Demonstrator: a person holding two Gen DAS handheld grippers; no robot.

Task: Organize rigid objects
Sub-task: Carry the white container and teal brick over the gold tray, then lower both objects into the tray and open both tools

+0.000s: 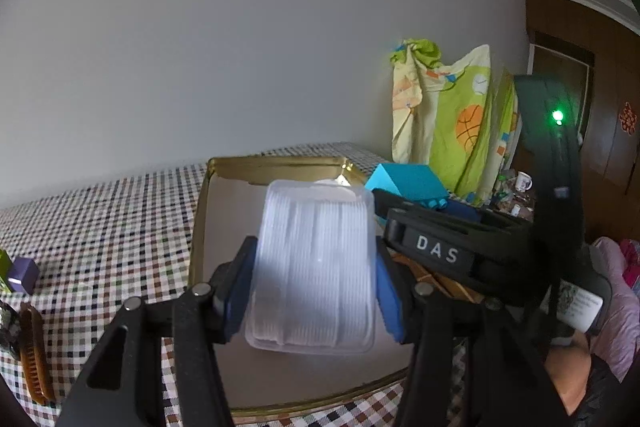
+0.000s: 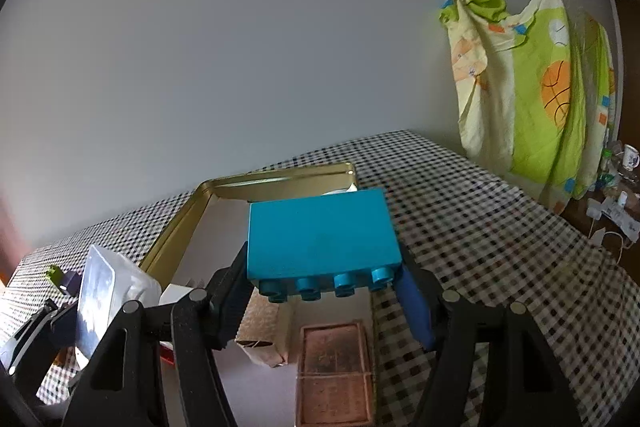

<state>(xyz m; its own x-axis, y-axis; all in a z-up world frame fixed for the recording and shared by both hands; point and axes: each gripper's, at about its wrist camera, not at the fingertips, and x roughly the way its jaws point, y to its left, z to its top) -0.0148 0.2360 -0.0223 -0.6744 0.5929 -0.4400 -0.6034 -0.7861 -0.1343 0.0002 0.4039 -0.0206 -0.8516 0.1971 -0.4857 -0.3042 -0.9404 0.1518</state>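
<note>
My left gripper (image 1: pixel 314 287) is shut on a clear plastic box of white pads (image 1: pixel 316 267) and holds it over the gold-rimmed tray (image 1: pixel 200 227). My right gripper (image 2: pixel 324 291) is shut on a large turquoise toy brick (image 2: pixel 320 235), studs facing me, above the tray's far end (image 2: pixel 176 231). The brick also shows in the left wrist view (image 1: pixel 408 181), past the right gripper's black body (image 1: pixel 448 251). The clear box shows at the left of the right wrist view (image 2: pixel 104 299).
In the tray lie a brown flat box (image 2: pixel 334 371) and a beige paper-wrapped packet (image 2: pixel 264 331). On the checked tablecloth (image 1: pixel 100 227) sit a purple box (image 1: pixel 24 275) and a brown brush (image 1: pixel 34 355). A green quilt (image 2: pixel 536 99) hangs at the right wall.
</note>
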